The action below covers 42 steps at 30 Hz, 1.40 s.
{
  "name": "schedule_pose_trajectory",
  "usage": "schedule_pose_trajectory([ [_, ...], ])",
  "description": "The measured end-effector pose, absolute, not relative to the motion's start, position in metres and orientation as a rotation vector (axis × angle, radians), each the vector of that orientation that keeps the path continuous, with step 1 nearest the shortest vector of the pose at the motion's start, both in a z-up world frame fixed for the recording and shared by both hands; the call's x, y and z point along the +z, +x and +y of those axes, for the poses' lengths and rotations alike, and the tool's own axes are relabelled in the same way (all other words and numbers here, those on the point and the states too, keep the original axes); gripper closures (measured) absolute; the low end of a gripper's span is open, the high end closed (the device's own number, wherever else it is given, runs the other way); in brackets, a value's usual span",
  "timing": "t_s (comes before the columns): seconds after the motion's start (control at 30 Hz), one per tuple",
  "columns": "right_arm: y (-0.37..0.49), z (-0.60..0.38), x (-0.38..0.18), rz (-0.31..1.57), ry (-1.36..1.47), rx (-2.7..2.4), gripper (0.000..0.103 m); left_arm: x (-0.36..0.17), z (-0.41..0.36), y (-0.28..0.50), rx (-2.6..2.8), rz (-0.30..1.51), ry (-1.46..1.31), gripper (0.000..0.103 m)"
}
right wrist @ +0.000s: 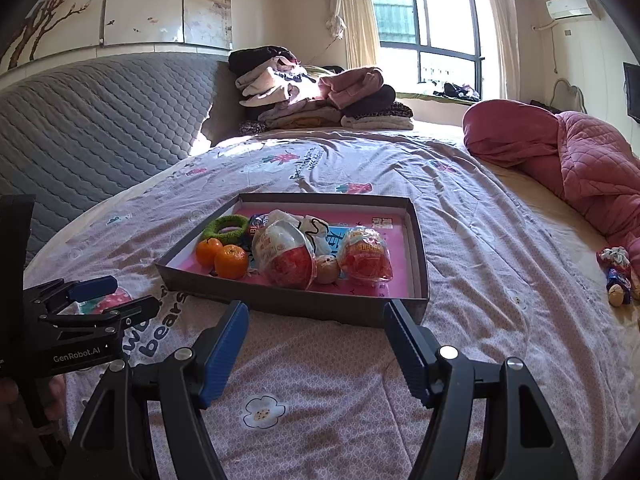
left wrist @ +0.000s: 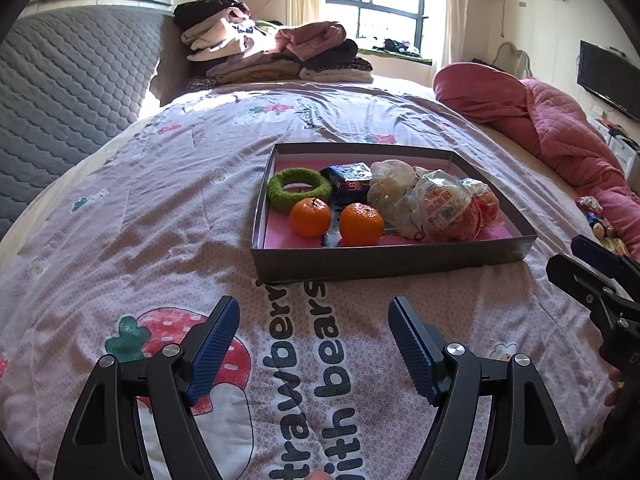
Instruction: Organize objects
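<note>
Left wrist view. I use the shallow grey tray (left wrist: 384, 258) on the bedspread (left wrist: 140, 200) as the landmark. My left gripper (left wrist: 314, 316) sits on the near side of the tray, its jaws spread wide with only printed fabric between the blue pads; it holds nothing. Inside the tray, two mandarins (left wrist: 311, 217) lie side by side near the front wall. A green ring (left wrist: 299, 189) lies just behind them at the tray's left side, with a small blue packet (left wrist: 349, 179) beside it. Crinkled clear-wrapped snack bags (left wrist: 448, 208) fill the tray's right half. I judge the items are grouped in the tray so they stay contained on the soft bedding. My right gripper (left wrist: 580, 264) shows near the tray's front right corner.

Right wrist view. The right gripper (right wrist: 316, 316) points at the tray's near wall (right wrist: 288, 300), jaws wide apart and empty; its right finger overlaps the tray's front right corner in the picture, though I cannot tell whether it touches. A small round brownish item (right wrist: 327, 269) sits between two wrapped bags. Well to the right of the tray, a few loose wrapped items (right wrist: 618, 276) lie on the bed against the pink quilt (right wrist: 580, 152). I judge these still need collecting.
</note>
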State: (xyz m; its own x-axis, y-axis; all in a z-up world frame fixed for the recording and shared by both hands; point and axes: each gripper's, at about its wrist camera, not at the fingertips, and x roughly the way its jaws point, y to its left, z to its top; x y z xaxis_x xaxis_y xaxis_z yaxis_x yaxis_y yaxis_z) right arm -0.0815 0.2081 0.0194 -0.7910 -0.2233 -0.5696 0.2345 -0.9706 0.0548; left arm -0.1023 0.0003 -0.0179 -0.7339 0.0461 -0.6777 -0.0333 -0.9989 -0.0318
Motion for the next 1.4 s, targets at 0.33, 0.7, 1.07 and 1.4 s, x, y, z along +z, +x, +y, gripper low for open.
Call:
schedule_pose_trajectory([
  [0.33,-0.084,0.217,-0.006,0.011,0.931,-2.793,0.034,-0.028,0.005,-0.099,2.875,-0.025,-1.139,0.025],
  [0.7,-0.082,0.219,-0.016,0.032,0.953,-2.796,0.034,-0.036,0.01,-0.093,2.875,-0.028,-1.14,0.025],
  [1.07,-0.081,0.22,-0.018,0.008,0.965,-2.787,0.034,-0.042,0.017,-0.09,2.863,-0.036,-1.131,0.025],
  [1.4,-0.082,0.219,-0.022,0.007,0.978,-2.779,0.034,-0.042,0.016,-0.092,2.872,-0.042,-1.14,0.025],
])
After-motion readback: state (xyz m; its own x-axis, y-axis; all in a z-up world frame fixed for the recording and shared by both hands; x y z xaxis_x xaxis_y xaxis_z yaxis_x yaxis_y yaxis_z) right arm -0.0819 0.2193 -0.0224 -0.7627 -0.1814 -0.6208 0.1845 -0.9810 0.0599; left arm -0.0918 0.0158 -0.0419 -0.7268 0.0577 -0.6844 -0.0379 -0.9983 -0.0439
